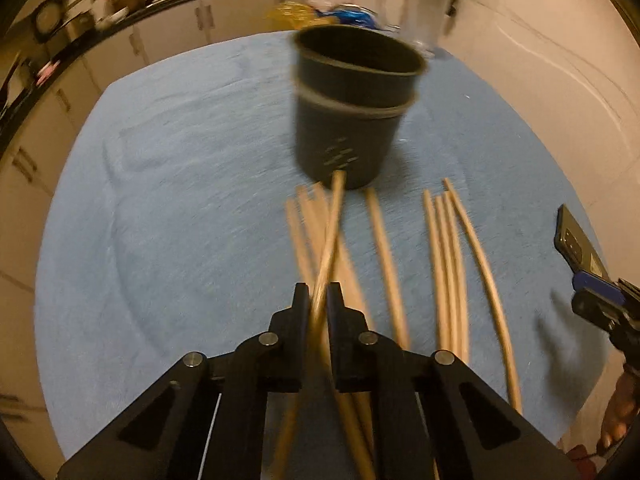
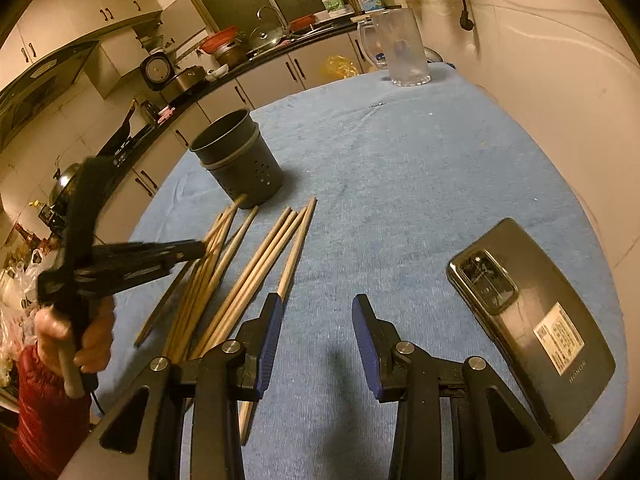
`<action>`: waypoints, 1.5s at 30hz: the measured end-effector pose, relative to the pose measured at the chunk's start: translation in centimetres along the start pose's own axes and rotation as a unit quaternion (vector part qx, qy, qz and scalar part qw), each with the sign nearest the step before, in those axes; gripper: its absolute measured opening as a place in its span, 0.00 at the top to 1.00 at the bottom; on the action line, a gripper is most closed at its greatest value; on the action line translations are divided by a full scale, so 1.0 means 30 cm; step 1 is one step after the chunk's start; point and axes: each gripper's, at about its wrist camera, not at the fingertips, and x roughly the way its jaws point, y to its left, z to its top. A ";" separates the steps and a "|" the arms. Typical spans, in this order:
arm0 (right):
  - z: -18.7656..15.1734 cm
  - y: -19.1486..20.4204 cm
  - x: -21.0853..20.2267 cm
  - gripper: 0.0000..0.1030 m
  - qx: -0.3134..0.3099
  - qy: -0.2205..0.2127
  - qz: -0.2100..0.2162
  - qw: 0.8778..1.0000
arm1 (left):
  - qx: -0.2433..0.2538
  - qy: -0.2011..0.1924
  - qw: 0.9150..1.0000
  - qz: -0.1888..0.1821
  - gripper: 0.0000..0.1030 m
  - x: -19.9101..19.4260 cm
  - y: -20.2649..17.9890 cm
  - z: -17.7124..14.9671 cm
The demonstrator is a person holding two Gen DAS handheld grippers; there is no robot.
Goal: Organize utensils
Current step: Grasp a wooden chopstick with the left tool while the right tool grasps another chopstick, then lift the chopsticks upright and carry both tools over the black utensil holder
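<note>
the right gripper [image 2: 318, 322] hovers, jaws apart and empty, over the blue cloth-covered table [image 2: 400, 184], between loose wooden chopsticks [image 2: 256, 276] and a dark smartphone [image 2: 532, 324].

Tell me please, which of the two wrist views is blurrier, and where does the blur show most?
Left wrist view: blurrier, with the dark holder and loose chopsticks smeared, though the left gripper itself stays sharp. Right wrist view: mostly crisp, phone label legible; only the left gripper is blurred. Both bend straight lines at the edges.
</note>
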 end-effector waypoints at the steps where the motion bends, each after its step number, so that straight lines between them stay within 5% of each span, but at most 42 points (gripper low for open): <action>1: 0.006 0.004 0.013 0.62 -0.001 0.006 0.003 1.000 | -0.011 -0.001 1.000 0.005 0.93 -0.004 0.028 -0.017; 8: 0.086 0.003 0.171 0.62 0.028 0.067 0.009 0.997 | -0.104 0.004 0.994 0.014 0.93 -0.003 0.217 -0.078; 16: 0.172 0.042 0.323 0.73 0.002 0.111 -0.034 0.993 | -0.093 0.002 0.995 0.023 0.93 0.011 0.219 -0.073; 22: 0.190 0.136 0.376 0.76 -0.078 0.128 -0.090 0.985 | -0.086 0.008 0.996 0.038 0.93 0.044 0.211 -0.037; 25: 0.177 0.179 0.396 0.88 -0.127 0.127 -0.127 0.975 | -0.088 0.008 0.995 0.047 0.94 0.047 0.190 -0.029; 28: 0.182 0.158 0.389 0.94 -0.103 0.123 -0.113 0.981 | -0.097 0.002 0.995 0.025 0.94 0.038 0.196 -0.041; 36: 0.198 0.131 0.190 0.93 -0.031 0.043 -0.009 0.999 | -0.122 -0.083 0.989 -0.012 0.94 -0.136 0.213 -0.064; 45: 0.189 0.227 -0.063 0.93 -0.058 -0.093 0.049 0.993 | -0.115 -0.157 0.981 -0.008 0.94 -0.340 0.160 -0.075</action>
